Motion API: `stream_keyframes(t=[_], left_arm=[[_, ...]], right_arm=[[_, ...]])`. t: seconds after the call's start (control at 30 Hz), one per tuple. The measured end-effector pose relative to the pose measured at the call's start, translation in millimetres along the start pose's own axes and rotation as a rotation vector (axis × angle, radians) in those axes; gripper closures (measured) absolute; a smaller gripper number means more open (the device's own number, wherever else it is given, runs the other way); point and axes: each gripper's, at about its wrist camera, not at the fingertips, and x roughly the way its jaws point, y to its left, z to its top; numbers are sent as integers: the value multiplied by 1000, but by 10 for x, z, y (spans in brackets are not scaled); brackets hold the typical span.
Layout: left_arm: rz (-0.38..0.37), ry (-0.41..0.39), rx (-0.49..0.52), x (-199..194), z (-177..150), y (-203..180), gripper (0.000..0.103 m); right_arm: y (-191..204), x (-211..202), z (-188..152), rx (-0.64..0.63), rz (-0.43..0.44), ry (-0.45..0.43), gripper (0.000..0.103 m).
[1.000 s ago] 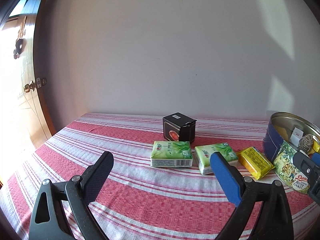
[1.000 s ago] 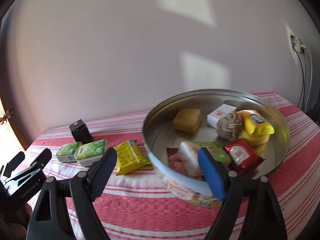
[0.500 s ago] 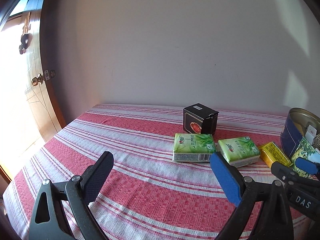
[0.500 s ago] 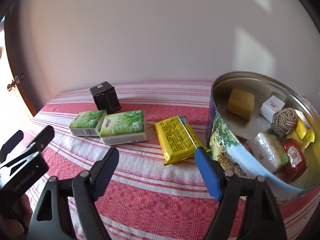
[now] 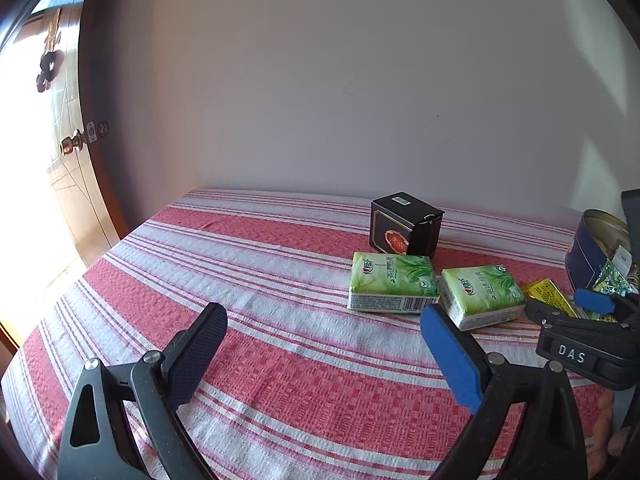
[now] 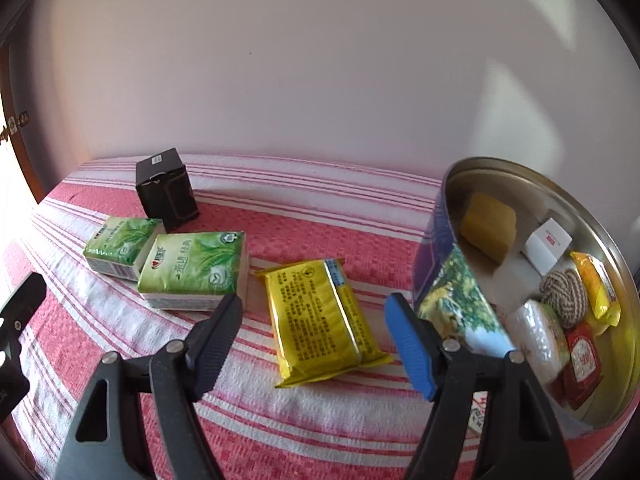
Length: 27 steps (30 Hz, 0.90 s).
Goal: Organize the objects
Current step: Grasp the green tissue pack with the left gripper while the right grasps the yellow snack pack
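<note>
My right hand-held gripper (image 6: 314,334) hangs over the yellow packet (image 6: 320,320), which lies flat on the red-and-white striped cloth (image 6: 320,208) of the tabletop. Its jaws are closing with the packet between them, and the pads do not yet press on it. Just right of the packet stands the round tin (image 6: 452,280), holding a yellow block, a white box, a twine ball and some wrapped sachets. To the left lie two green tissue packs (image 6: 194,270), side by side and touching, with a black box (image 6: 166,190) behind them. My left hand-held gripper (image 5: 324,354) is wide open over bare cloth, holding nothing.
</note>
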Motion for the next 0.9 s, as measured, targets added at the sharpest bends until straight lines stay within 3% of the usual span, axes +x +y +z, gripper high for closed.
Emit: stream_keyframes(t=[0.1, 0.27, 0.33, 0.43, 0.63, 0.77, 0.9], left_arm=[[11, 24, -19, 46, 2, 52, 4], [10, 53, -28, 120, 3, 69, 4], [3, 67, -42, 151, 4, 89, 4], [-21, 77, -81, 207, 25, 126, 4], [-97, 77, -31, 289, 137, -81, 4], [-65, 114, -1, 518, 275, -223, 4], [-74, 187, -6, 841, 374, -309, 4]], right_arm=[[-10, 231, 23, 12, 3, 113, 39], [-38, 236, 26, 21, 28, 106, 39], [-46, 214, 14, 16, 40, 99, 50], [-60, 166, -21, 13, 62, 93, 51], [-118, -173, -56, 69, 138, -27, 51], [-88, -365, -56, 59, 94, -108, 51], [-125, -321, -13, 69, 56, -115, 51]])
